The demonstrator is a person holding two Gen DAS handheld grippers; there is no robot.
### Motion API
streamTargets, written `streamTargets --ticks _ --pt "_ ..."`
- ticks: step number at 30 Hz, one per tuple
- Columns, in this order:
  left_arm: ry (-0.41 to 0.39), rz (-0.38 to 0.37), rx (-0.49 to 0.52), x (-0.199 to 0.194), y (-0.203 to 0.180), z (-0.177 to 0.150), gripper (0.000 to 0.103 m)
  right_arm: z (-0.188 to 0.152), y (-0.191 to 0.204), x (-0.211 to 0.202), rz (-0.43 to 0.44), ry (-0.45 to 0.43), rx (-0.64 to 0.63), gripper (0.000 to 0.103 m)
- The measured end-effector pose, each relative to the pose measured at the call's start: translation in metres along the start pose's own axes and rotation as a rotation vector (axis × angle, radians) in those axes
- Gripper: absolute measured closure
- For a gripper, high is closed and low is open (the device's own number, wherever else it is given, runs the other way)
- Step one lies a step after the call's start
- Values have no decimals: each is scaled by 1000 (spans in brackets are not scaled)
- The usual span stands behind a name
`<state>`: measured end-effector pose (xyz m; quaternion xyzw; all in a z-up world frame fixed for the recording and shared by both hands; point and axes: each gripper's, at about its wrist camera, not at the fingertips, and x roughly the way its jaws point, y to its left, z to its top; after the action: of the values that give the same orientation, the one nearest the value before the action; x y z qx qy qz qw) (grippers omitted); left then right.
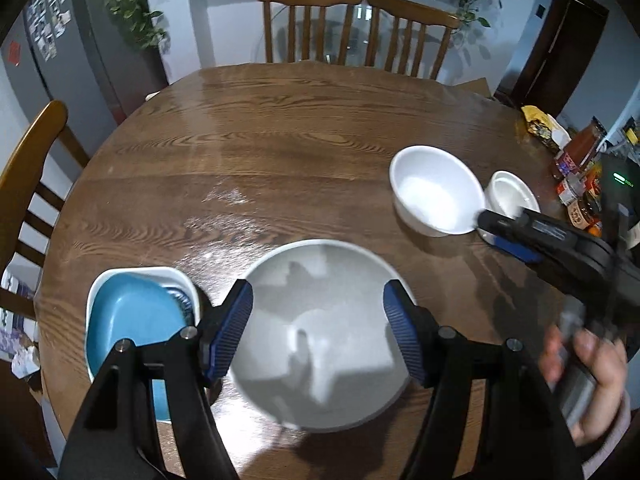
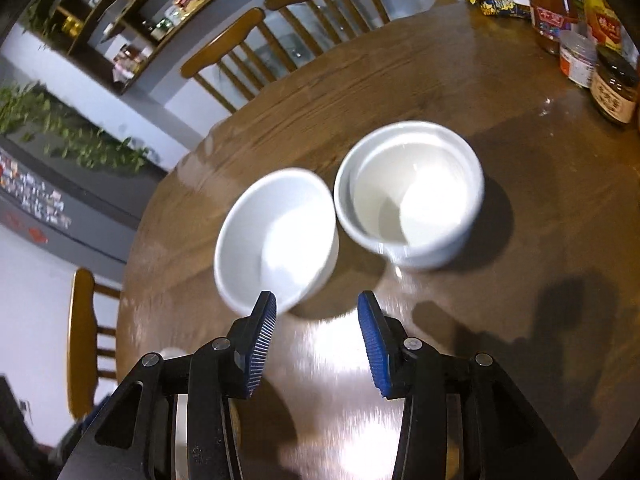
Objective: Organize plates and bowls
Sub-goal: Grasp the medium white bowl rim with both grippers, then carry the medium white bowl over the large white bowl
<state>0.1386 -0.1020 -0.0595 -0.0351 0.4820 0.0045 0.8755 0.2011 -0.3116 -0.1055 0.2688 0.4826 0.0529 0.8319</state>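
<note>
In the left wrist view my left gripper (image 1: 318, 328) is open and empty, its blue pads spread over a large grey bowl (image 1: 324, 336) on the round wooden table (image 1: 280, 128). A blue dish sits in a white square dish (image 1: 132, 320) to the left. A white bowl (image 1: 436, 190) and a smaller white bowl (image 1: 510, 194) stand at the right, with my right gripper (image 1: 500, 232) just before them. In the right wrist view my right gripper (image 2: 316, 344) is open and empty, just short of the two white bowls: the left one (image 2: 276, 236) and the right one (image 2: 408, 192), which holds a nested bowl.
Jars, bottles and a yellow snack bag (image 2: 496, 0) crowd the table's right edge (image 1: 576, 168). Wooden chairs (image 1: 352, 28) stand at the far side and one chair (image 1: 28, 184) at the left. A hand (image 1: 588, 380) holds the right gripper.
</note>
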Motion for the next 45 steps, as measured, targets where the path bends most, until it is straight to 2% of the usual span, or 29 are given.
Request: streamTargets --ticks 4,5,7,12,15,18,27,29,30,32,34,36,42,45 --pt "5 9 28 6 -7 2 36 6 -6 24 12 46 26 60" --pt "10 12 32 9 -8 3 36 6 -7 29 23 50 29 63" --pt "14 10 33 13 -12 7 36 5 -7 31 37 50 26 81" --pt "13 -12 37 30 -20 26 36 8 -10 31 32 64 9 95" --pt "18 17 68 44 -31 40 36 7 -12 26 29 74 -6 97" --pt "47 7 92 54 -42 45 36 2 -15 19 16 86 -25 97" --pt "114 -16 275 71 -90 21 38 -30 -46 -12 -11 110 -45 97" --pt "138 -12 301 76 -95 16 41 -36 -53 -18 -15 112 -46 97" --pt "153 -13 316 80 -99 13 46 -37 -55 -20 -20 110 -46 97" --pt "183 -20 343 85 -105 8 62 -40 -60 -24 -30 105 -44 97" --pt "198 -46 349 84 -107 7 83 -42 -63 -26 -22 105 -36 97" --pt "211 -50 369 82 -113 3 91 -44 -63 -27 -24 107 -41 97" --pt "243 -107 315 78 -107 -4 92 -49 -64 -27 -46 97 -57 97" --pt "234 -118 305 73 -108 -9 92 -53 -62 -28 -52 90 -69 97"
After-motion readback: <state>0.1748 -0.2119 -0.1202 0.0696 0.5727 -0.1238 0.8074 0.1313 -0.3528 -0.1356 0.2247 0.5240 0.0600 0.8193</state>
